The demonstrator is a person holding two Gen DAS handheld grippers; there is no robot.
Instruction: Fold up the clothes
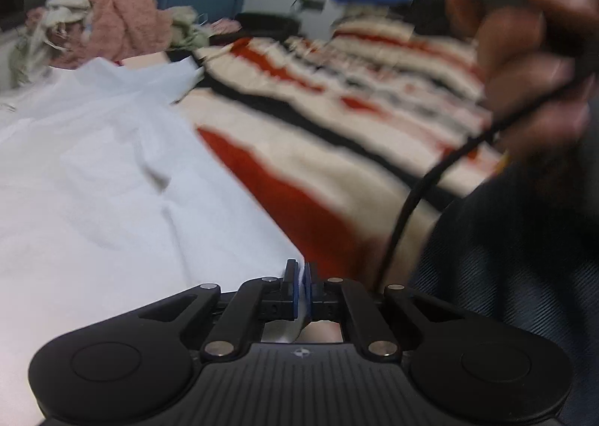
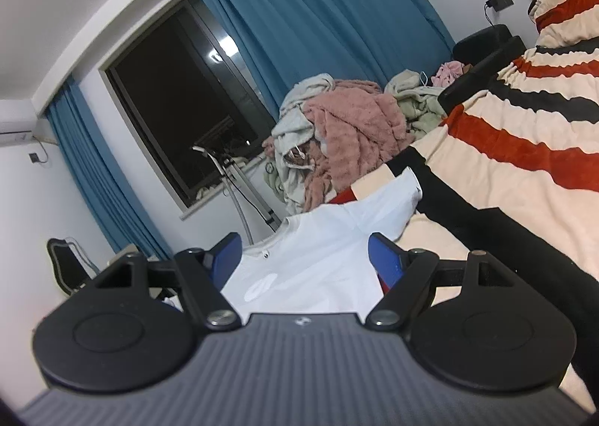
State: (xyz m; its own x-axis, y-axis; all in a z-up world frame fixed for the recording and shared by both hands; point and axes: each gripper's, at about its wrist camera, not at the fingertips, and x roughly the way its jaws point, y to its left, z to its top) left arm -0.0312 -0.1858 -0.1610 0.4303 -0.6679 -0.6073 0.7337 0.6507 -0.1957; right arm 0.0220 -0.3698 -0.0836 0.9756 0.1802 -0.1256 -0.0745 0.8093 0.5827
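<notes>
The left gripper (image 1: 301,282) pinches the edge of the white cotton T-shirt (image 1: 112,171), which lies on the striped blanket (image 1: 337,134). The right gripper (image 2: 305,257) gapes empty, the shirt's collar pointing away beyond it.

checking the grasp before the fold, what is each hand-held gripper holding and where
The left hand-held gripper is shut on the white t-shirt at its near edge. The right hand-held gripper is open, holding nothing.

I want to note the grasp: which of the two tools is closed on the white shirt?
The left tool: its blue pads pinch the edge of the white shirt. The right tool stands wide open, the shirt only lying ahead between its fingers.
</notes>
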